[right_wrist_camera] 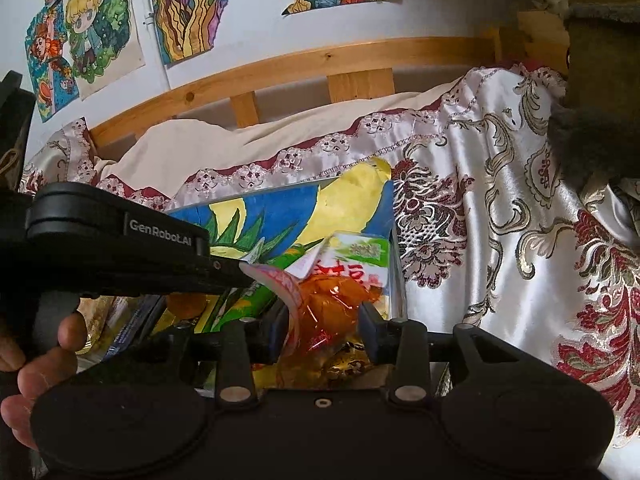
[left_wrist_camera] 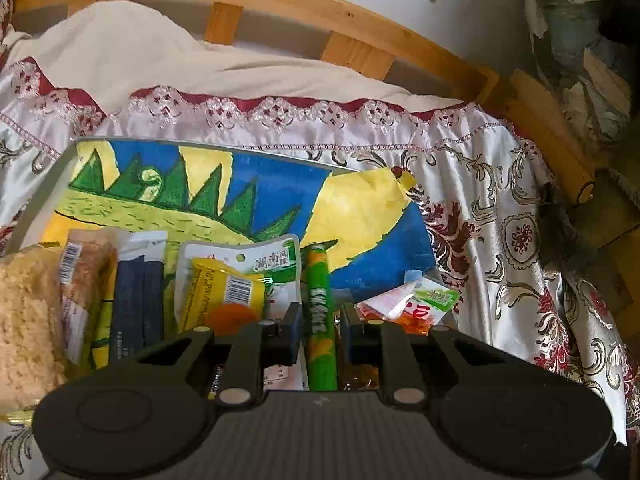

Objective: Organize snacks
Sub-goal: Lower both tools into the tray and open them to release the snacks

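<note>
Corn stick lengthwise, seemingly pointing away

My left gripper points steeply down, its jaws nearly together and clamped on a green stick pack. My right gripper tilts down too, jaws parted a little around an orange wrapper. My left hand's fingers curl around the left tool's handle.

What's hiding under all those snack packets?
A big painting of a green spiky dinosaur on blue and yellow lies under the snacks. The green stick packet and the white pouch cover its lower part, so that part cannot be seen.
</note>
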`<action>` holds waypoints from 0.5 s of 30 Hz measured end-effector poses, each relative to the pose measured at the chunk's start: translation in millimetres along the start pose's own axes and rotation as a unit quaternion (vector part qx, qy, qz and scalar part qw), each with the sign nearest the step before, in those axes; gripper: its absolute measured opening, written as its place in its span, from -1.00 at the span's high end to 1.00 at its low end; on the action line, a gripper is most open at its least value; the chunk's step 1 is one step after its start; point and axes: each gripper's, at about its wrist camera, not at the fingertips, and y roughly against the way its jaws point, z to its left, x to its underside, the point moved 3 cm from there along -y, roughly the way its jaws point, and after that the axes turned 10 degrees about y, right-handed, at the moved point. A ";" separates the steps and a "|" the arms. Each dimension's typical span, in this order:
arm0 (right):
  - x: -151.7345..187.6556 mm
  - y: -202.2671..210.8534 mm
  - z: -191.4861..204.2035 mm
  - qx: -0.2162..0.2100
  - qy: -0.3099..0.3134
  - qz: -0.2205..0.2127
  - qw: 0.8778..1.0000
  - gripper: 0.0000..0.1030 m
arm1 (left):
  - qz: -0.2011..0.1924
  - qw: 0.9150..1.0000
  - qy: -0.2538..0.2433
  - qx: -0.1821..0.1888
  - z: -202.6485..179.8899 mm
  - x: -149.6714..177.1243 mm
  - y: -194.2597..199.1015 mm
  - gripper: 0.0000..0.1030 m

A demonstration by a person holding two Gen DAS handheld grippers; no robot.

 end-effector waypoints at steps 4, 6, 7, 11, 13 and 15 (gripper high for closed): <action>-4.3 9.7 2.7 0.001 0.004 -0.017 1.000 -0.10 | -0.009 1.000 -0.001 -0.002 -1.1 0.4 9.9 0.32; -7.3 14.9 3.9 0.004 0.009 -0.025 1.000 -0.17 | -0.019 1.000 -0.001 -0.002 -1.8 0.1 16.8 0.16; -8.3 17.9 4.7 0.005 0.011 -0.029 1.000 -0.23 | -0.026 1.000 -0.001 -0.001 -2.0 -0.2 21.5 0.08; -12.7 29.7 6.6 0.008 0.017 -0.046 0.999 -0.43 | -0.046 0.999 -0.003 -0.004 -1.9 -1.9 39.3 -0.37; -15.1 36.4 7.6 0.008 0.016 -0.055 0.998 -0.56 | -0.061 0.998 -0.005 -0.011 -1.0 -2.3 50.1 -0.60; -17.6 43.9 7.8 0.007 0.011 -0.064 0.998 -0.64 | -0.075 0.997 -0.009 -0.015 -0.6 -3.5 60.4 -0.72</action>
